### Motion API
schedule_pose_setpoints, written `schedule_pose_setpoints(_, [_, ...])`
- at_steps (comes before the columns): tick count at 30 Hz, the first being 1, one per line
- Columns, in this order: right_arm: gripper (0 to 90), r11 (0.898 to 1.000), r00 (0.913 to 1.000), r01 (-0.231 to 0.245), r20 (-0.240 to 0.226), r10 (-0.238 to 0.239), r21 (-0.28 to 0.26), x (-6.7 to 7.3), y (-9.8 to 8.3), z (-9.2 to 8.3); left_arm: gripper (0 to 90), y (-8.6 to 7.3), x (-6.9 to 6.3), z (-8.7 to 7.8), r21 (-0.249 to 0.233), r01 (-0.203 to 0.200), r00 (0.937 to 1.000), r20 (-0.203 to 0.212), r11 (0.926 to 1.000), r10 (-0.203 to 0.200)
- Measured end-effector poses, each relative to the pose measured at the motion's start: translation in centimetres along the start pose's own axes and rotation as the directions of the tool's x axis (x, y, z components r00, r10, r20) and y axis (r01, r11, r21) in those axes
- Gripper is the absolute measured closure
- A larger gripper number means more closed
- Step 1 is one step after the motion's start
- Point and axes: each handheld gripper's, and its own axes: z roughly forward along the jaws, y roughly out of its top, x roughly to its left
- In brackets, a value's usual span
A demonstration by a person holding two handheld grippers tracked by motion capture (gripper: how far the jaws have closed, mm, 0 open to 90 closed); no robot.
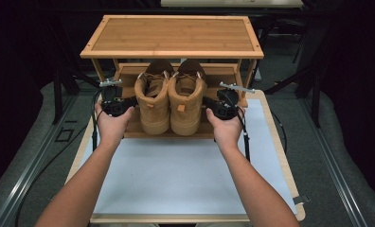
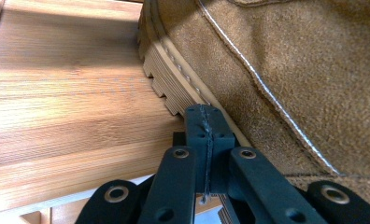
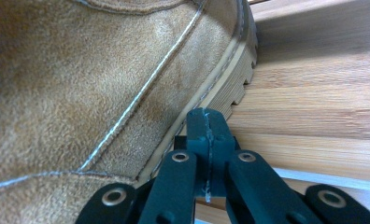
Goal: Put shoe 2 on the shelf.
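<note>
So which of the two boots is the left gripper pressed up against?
The left gripper, jaws shut, sits against the left-hand boot on the rack's lower shelf, at its outer sole edge. The other boot has the right gripper beside it.

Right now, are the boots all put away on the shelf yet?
Nearly. Both tan boots, left boot and right boot, already stand side by side on the lower shelf of the wooden rack. In hand: the left gripper and right gripper, both shut, press against the boots' outer soles, probably nudging them straight. Left: maybe pushing them further in, then letting go.
</note>
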Motion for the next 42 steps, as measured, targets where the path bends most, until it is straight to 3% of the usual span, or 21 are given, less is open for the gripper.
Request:
schedule_pose_setpoints(5, [90.0, 1.0, 0.9997, 0.022, 0.004, -0.022, 0.011, 0.0, 0.1, 0.0, 90.0, 0.1, 0.3, 0.0, 0.008, -0.012, 0.9998, 0.016, 0.9999, 0.012])
schedule_pose_setpoints(11, [90.0, 0.999, 0.9991, 0.029, -0.033, -0.028, 0.035, -0.8, 0.4, 0.0, 90.0, -0.2, 0.5, -0.4, 0.014, -0.023, 0.9984, 0.052, 0.9996, 0.023])
schedule_pose_setpoints(13, [88.7, 0.997, 0.9979, 0.063, -0.019, -0.062, 0.049, -0.6, 0.5, -0.2, 90.0, -0.4, 0.4, -1.0, 0.029, -0.052, 0.9964, 0.069, 0.9982, 0.05])
schedule_pose_setpoints(14, [87.1, 0.997, 0.9971, 0.074, -0.017, -0.074, 0.023, -0.5, 0.4, -0.3, 90.0, -0.5, 0.3, -1.5, 0.023, -0.065, 0.9949, 0.079, 0.9976, 0.063])
schedule_pose_setpoints(15, [87.2, 0.993, 0.994, 0.096, -0.059, -0.092, 0.065, -0.7, 0.5, -1.0, 90.0, -0.7, 0.2, -1.9, 0.025, -0.072, 0.994, 0.085, 0.9971, 0.069])
schedule_pose_setpoints(16, [87.2, 0.995, 0.9954, 0.093, -0.027, -0.092, 0.023, -0.5, 0.2, -1.2, 90.0, -1.0, 0.2, -2.4, 0.028, -0.077, 0.9932, 0.09, 0.9966, 0.074])
schedule_pose_setpoints(18, [87.6, 0.995, 0.9942, 0.1, -0.042, -0.099, 0.022, -0.6, -0.2, -2.1, 90.0, -1.7, 0.2, -3.2, 0.037, -0.086, 0.9921, 0.094, 0.9956, 0.083])
schedule_pose_setpoints(19, [87.6, 0.993, 0.9918, 0.107, -0.075, -0.104, 0.05, -0.7, -0.6, -2.7, 90.0, -1.9, 0.2, -3.5, 0.042, -0.089, 0.9917, 0.097, 0.9951, 0.085])
schedule_pose_setpoints(20, [87.5, 0.993, 0.9927, 0.111, -0.053, -0.108, 0.043, -0.7, -1.0, -2.9, 90.0, -2.2, 0.2, -3.7, 0.044, -0.092, 0.9908, 0.103, 0.9948, 0.087])
schedule_pose_setpoints(21, [87.5, 0.99, 0.9919, 0.119, -0.053, -0.115, 0.07, -0.7, -1.3, -3.3, 90.0, -2.5, 0.1, -3.8, 0.054, -0.098, 0.9904, 0.104, 0.9937, 0.091])
schedule_pose_setpoints(22, [87.5, 0.992, 0.9907, 0.116, -0.078, -0.112, 0.049, -0.8, -1.8, -3.5, 90.0, -2.8, 0.1, -3.9, 0.063, -0.105, 0.9898, 0.103, 0.9925, 0.098])
schedule_pose_setpoints(24, [88.3, 0.988, 0.9895, 0.119, -0.094, -0.11, 0.095, -1.0, -2.5, -4.1, 90.0, -3.2, -0.2, -4.1, 0.074, -0.111, 0.9889, 0.107, 0.9911, 0.103])
schedule_pose_setpoints(25, [88.6, 0.993, 0.9892, 0.106, -0.107, -0.1, 0.047, -0.9, -3.0, -4.0, 90.0, -3.3, -0.3, -4.1, 0.075, -0.115, 0.9888, 0.104, 0.9905, 0.107])
schedule_pose_setpoints(26, [88.9, 0.99, 0.9878, 0.117, -0.113, -0.108, 0.075, -0.9, -3.2, -4.3, 90.0, -3.4, -0.5, -4.1, 0.077, -0.12, 0.9887, 0.1, 0.9898, 0.112])
schedule_pose_setpoints(29, [89.4, 0.989, 0.986, 0.119, -0.128, -0.107, 0.091, -0.5, -3.9, -4.5, 90.0, -3.8, -0.9, -3.9, 0.081, -0.14, 0.9861, 0.101, 0.9868, 0.132])
schedule_pose_setpoints(32, [90.0, 0.985, 0.9811, 0.125, -0.162, -0.105, 0.116, 0.1, -4.4, -4.2, 90.0, -3.9, -0.9, -3.9, 0.073, -0.124, 0.9876, 0.105, 0.9896, 0.116])
schedule_pose_setpoints(34, [90.0, 0.985, 0.9829, 0.141, -0.134, -0.127, 0.103, 0.6, -4.6, -4.1, 90.0, -3.9, -0.6, -3.9, 0.068, -0.107, 0.9871, 0.127, 0.9919, 0.098])
schedule_pose_setpoints(39, [90.0, 0.993, 0.9858, 0.056, -0.163, -0.039, 0.104, 0.3, -4.5, -4.0, 90.0, -3.7, -0.5, -3.9, 0.077, -0.073, 0.9879, 0.142, 0.9943, 0.062])
schedule_pose_setpoints(42, [90.0, 0.991, 0.9826, 0.039, -0.185, -0.015, 0.125, 0.1, -4.3, -4.0, 90.0, -3.7, -0.6, -4.0, 0.073, -0.074, 0.9881, 0.14, 0.9946, 0.064])
